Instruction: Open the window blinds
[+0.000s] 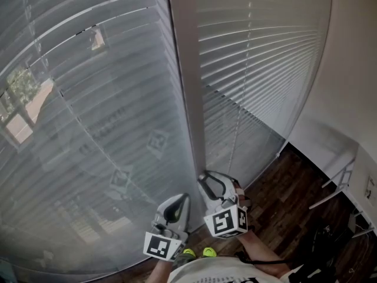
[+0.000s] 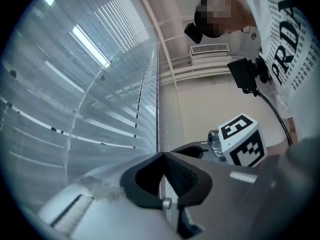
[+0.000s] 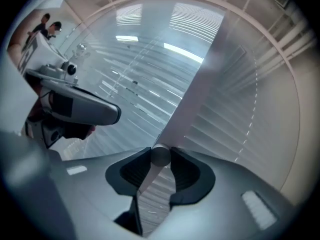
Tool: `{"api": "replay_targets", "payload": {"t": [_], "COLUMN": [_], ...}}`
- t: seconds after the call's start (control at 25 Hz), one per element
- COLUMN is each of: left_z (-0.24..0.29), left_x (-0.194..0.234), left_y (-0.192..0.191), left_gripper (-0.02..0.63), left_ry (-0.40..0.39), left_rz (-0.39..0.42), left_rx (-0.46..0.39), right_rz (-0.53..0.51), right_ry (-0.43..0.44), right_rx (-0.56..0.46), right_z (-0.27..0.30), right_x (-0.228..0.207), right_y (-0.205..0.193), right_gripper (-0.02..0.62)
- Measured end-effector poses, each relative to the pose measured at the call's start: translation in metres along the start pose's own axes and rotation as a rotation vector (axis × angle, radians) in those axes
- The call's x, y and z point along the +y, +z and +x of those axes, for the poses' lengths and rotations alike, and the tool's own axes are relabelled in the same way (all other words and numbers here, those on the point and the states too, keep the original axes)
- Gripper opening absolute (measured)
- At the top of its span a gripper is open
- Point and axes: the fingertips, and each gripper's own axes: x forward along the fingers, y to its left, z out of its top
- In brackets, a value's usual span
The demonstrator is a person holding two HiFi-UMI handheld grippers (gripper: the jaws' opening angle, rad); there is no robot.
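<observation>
Your right gripper [image 3: 160, 160] jaws clamp tilt wand [image 3: 149, 177] between them: likely light, stiff, slick; squeeze firmly, twist gently; left gripper [image 2: 163, 158] jaws closed, empty.

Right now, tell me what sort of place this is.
Likely an indoor room, office or home: tall slatted blinds fill one side, dark wood flooring runs below them, and an air vent sits high up, in the left gripper view.

Lowered white blinds [image 1: 253, 52] (tilt wand [image 3: 160, 156] gripped)
</observation>
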Motion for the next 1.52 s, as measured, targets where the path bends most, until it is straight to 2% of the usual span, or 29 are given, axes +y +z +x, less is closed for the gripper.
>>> {"api": "replay_targets", "payload": {"t": [0.12, 0.24, 0.44, 0.64, 0.92, 1.28, 1.52], "left_z": [-0.0004, -0.0025, -0.0026, -0.0033, -0.0016, -0.0002, -0.0011], "left_x": [-0.0004, -0.0016, -0.0010, -0.0048, -0.0022, -0.0042, -0.0034], "left_y": [0.0029, -0.0002, 0.0002, 0.0010, 0.0050, 0.0074, 0.0028], "left_gripper": [-0.006, -0.006, -0.006, -0.006, -0.006, -0.008, -0.008], "left_ry": [0.010, -0.009, -0.001, -0.028, 0.004, 0.002, -0.011], "left_rz": [-0.027, 0.003, -0.012, 0.004, -0.061, -0.061, -0.025], "left_rx": [-0.013, 0.002, 0.001, -0.005, -0.021, -0.027, -0.004], "right_rz": [0.059, 0.093, 0.242, 0.337, 0.473, 0.556, 0.556], "right_ry": [0.005, 0.002, 0.019, 0.033, 0.044, 0.044, 0.045], "right_rx": [-0.005, -0.010, -0.037, -0.045, -0.071, -0.095, -0.092], "right_z": [-0.0004, -0.0005, -0.0001, -0.0008, -0.0005, -0.0001, 0.0015], "right_x": [-0.0007, -0.0008, -0.0033, -0.0050, -0.0066, -0.0090, -0.0098], "right_y": [0.0005, 0.0005, -0.0005, -0.0016, -0.0022, -0.0044, -0.0044], "right_gripper": [0.129, 0.129, 0.129, 0.129, 0.130, 0.130, 0.130]}}
